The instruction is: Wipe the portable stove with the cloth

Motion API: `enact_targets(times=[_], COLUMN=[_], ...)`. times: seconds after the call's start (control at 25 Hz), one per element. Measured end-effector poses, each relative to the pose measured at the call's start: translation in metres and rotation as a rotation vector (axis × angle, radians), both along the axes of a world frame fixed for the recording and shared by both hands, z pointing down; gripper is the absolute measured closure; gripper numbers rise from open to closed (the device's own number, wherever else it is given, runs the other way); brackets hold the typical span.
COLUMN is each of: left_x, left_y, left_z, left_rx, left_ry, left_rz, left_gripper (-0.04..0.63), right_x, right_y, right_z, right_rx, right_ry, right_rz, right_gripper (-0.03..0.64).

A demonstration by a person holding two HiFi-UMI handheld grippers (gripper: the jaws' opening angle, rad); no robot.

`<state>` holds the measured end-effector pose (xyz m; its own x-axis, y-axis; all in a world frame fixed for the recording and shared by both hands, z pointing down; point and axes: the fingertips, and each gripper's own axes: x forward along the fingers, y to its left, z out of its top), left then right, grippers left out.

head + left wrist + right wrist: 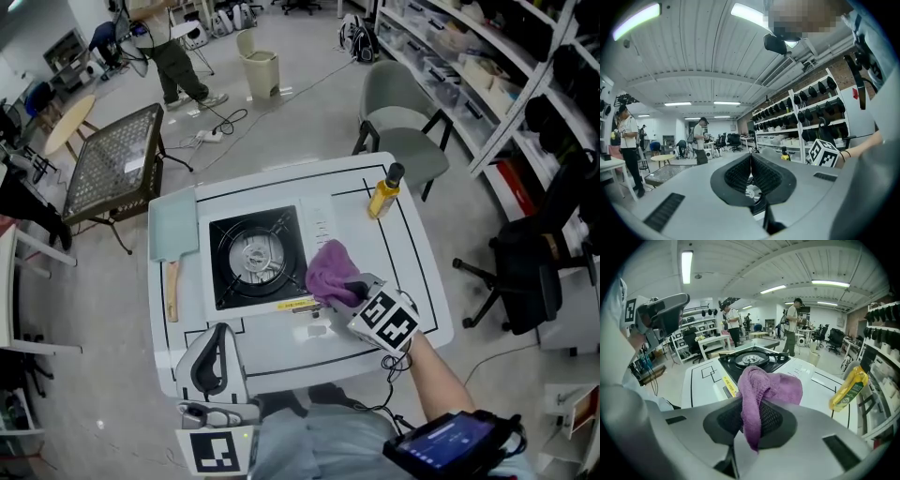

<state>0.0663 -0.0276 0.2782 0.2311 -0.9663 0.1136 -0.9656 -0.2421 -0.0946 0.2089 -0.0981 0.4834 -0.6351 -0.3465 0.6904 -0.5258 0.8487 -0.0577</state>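
The portable stove point(255, 258), black with a round burner, sits in the middle of the white table point(417, 272). My right gripper point(349, 289) is shut on a purple cloth point(330, 270), which hangs at the stove's front right corner, over its white front strip. In the right gripper view the cloth point(764, 387) bulges out of the right gripper point(752, 405), with the stove point(752, 359) just beyond. My left gripper point(218, 330) hovers at the table's near left edge, its jaws shut and empty. In the left gripper view the left gripper point(751, 164) has its pads meeting.
A yellow bottle point(382, 197) stands at the table's far right. A pale flat tool with a wooden handle point(173, 234) lies left of the stove. A grey chair point(403, 122) is behind the table, a mesh table point(117, 159) to the far left, and a person beyond.
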Motion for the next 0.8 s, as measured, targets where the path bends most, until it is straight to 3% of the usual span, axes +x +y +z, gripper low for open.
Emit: enact_targets(times=[0.48, 0.8], left_x=[0.017, 0.025], left_y=[0.005, -0.007], left_z=[-0.017, -0.033], left_rx=[0.033, 0.087], left_ry=[-0.014, 0.0], left_rz=[0.068, 0.176], left_gripper=[0.575, 0.575], right_x=[0.012, 0.041], right_y=[0.051, 0.055], right_z=[-0.01, -0.068], right_rx=[-0.031, 0.073], right_ry=[-0.034, -0.051], right_rz=[0.017, 0.125], right_gripper=[0.531, 0.532])
